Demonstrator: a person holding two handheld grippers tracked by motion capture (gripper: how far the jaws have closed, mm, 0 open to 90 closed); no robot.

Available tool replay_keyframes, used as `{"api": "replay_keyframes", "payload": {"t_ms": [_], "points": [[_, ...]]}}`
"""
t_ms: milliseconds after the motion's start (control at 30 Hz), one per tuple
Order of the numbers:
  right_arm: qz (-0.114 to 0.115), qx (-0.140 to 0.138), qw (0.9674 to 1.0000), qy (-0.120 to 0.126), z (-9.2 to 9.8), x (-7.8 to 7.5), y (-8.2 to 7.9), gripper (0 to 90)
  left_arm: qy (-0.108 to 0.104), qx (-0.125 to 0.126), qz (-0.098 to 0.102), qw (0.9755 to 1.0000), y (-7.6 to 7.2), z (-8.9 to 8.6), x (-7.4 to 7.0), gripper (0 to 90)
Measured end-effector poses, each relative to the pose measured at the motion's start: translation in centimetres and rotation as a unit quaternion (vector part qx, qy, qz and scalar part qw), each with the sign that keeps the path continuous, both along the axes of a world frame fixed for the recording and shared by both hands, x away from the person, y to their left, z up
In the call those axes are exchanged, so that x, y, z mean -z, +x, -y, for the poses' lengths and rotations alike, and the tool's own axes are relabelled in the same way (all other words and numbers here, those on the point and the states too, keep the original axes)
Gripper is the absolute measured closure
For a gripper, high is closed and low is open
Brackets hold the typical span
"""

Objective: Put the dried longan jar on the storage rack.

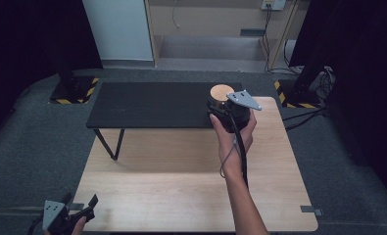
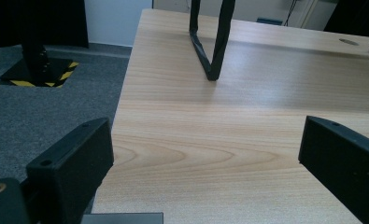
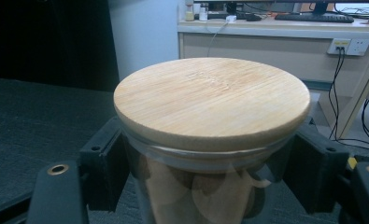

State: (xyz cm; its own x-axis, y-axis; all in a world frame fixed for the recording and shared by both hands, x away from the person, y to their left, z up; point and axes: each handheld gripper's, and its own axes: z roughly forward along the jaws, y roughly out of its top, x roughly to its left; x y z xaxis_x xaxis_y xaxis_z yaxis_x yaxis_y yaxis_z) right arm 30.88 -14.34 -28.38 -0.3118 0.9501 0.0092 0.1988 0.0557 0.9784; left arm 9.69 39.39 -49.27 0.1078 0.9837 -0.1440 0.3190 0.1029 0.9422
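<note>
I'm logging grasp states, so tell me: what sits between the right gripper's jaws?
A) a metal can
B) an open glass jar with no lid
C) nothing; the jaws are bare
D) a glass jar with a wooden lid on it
D: in the right gripper view the right gripper has a jaw against each side of the glass jar, and the round wooden lid sits on top of it.

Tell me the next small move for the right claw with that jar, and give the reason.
Probably ease the jar forward and settle it on the black shelf. The right claw grips the glass on both sides just under the wooden lid, and in the high view it sits at the shelf's right end. Whether the jar already rests on the shelf cannot be told. The left claw is open, far off.
</note>
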Motion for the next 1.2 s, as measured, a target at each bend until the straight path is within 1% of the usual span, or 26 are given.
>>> {"api": "replay_keyframes", "payload": {"t_ms": [333,400,667,700,767,800,833,933,1000,1100,1200], "points": [[-0.004,0.001,0.9999,-0.014,-0.7,0.5,0.8,25.6,0.001,-0.001,-0.001,1.0,0.1,-0.2,0.1,1.9],[-0.003,0.001,1.0,-0.009,-0.6,0.9,1.0,25.7,0.001,-0.001,-0.003,1.0,0.1,-0.3,0.1,1.9],[-0.001,-0.001,1.0,-0.008,-0.6,1.0,1.2,25.6,0.0,0.0,-0.004,1.0,0.2,-0.2,0.2,1.9],[-0.001,-0.002,1.0,-0.007,-0.5,1.1,1.3,24.9,0.0,0.002,-0.004,1.0,0.3,-0.1,0.2,1.9],[-0.002,-0.006,1.0,-0.008,-0.5,1.1,1.5,18.2,-0.001,0.004,-0.004,1.0,0.3,-0.1,0.2,1.9],[-0.002,-0.006,1.0,-0.008,-0.5,1.1,1.5,18.2,-0.001,0.004,-0.004,1.0,0.3,-0.1,0.2,1.9],[-0.003,-0.007,1.0,-0.006,-0.5,1.2,1.6,9.1,-0.001,0.004,-0.005,1.0,0.3,-0.1,0.2,1.9],[-0.007,-0.004,0.9999,-0.009,-0.7,1.3,1.8,0.8,0.0,0.005,-0.004,1.0,0.3,-0.2,0.1,2.0],[-0.005,-0.005,0.9999,-0.011,-0.7,1.4,1.8,0.8,0.001,0.004,-0.004,1.0,0.2,-0.3,0.1,2.1],[-0.001,-0.007,1.0,-0.007,-0.7,1.5,1.6,0.8,0.0,0.003,-0.003,1.0,0.2,-0.3,0.1,2.1],[-0.003,-0.01,0.9999,-0.008,-0.7,1.4,1.5,0.8,0.001,0.002,-0.002,1.0,0.1,-0.3,0.1,2.3]]}}
